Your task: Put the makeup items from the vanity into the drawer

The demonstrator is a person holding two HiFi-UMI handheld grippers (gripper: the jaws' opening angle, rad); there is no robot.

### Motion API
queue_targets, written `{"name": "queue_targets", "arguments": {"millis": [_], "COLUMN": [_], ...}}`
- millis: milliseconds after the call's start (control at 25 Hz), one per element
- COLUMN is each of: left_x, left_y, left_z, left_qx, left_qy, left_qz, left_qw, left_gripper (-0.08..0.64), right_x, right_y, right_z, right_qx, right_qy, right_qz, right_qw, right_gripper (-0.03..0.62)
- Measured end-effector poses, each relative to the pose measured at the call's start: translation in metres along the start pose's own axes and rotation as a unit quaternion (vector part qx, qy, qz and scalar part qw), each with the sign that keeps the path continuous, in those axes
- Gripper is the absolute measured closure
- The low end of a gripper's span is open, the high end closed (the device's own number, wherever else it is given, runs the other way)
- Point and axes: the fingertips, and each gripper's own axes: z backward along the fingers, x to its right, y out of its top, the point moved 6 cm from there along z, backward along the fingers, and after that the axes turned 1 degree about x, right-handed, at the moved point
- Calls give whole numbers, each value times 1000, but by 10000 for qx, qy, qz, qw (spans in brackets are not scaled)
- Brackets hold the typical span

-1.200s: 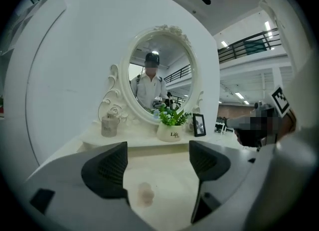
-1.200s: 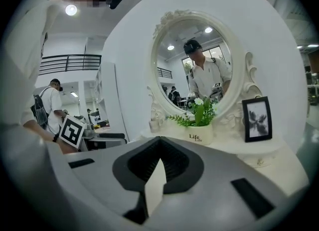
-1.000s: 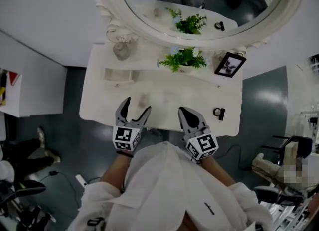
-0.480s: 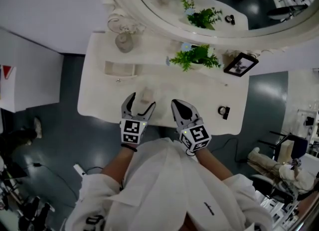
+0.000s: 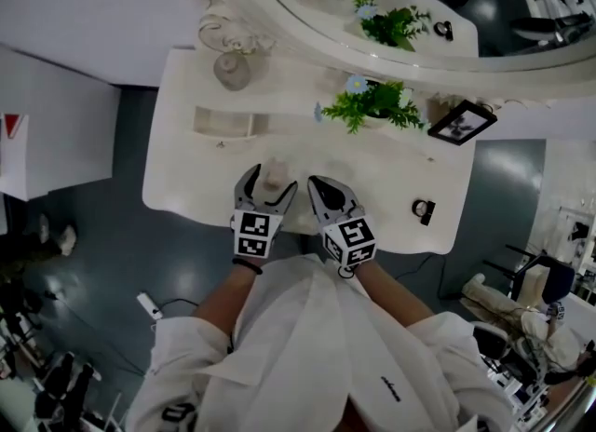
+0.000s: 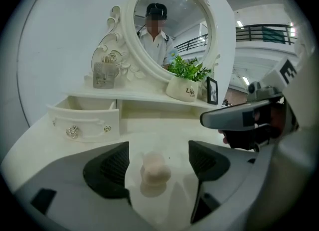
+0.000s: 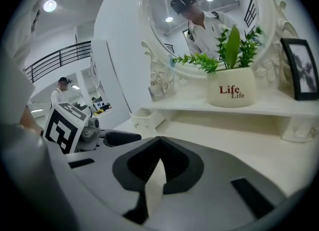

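Observation:
A pale pink makeup sponge (image 5: 275, 172) stands upright on the white vanity top (image 5: 372, 174) near its front edge. My left gripper (image 5: 272, 182) is open around it. In the left gripper view the sponge (image 6: 155, 169) sits between the two dark pads (image 6: 110, 168), with a gap on each side. My right gripper (image 5: 316, 183) hovers just to the right of it, shut with nothing held; its jaws meet at the tip (image 7: 158, 143). The small drawer (image 5: 223, 124) (image 6: 85, 120) stands open at the back left. A small black makeup item (image 5: 424, 209) lies at the front right.
A potted plant (image 5: 374, 104), a black picture frame (image 5: 461, 123) and a glass jar (image 5: 231, 69) stand on the rear shelf under the oval mirror (image 5: 400, 11). Dark floor surrounds the vanity. My white sleeves hang over the front edge.
Both grippers moved forward over the vanity top. The left one now brackets the sponge, and the right one has drawn closer beside it.

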Motion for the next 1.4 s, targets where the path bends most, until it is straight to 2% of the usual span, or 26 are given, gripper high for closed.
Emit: {"name": "queue_targets", "arguments": {"millis": [520,640,1040,1240,1400], "left_x": [-1,-1,-1,-4,-3], "left_y": [-23,-25,-28,-31,-29], "left_z": [-18,-19,-25,-26,-24], "left_qx": [-428,-464,-597,-688,-669], "left_qy": [245,325,418,539,516], "left_qz": [-179,-197,-410,-441,-468], "left_qw": [9986,9982,9965,9952,9953], "left_gripper": [188,230,274,353,381], "right_x": [12,11,15,16,12], "right_y": [-35,-42,-49,-49,-47], "right_z": [-26,-32,-37,-38,-39], "right_qx": [-346,-457,-516,-553,-554], "right_qy": [67,114,99,122,179], "right_qz": [-248,-221,-313,-283,-234], "right_qw": [9991,9986,9981,9980,9980], "right_gripper": [575,575,575,575,575]}}
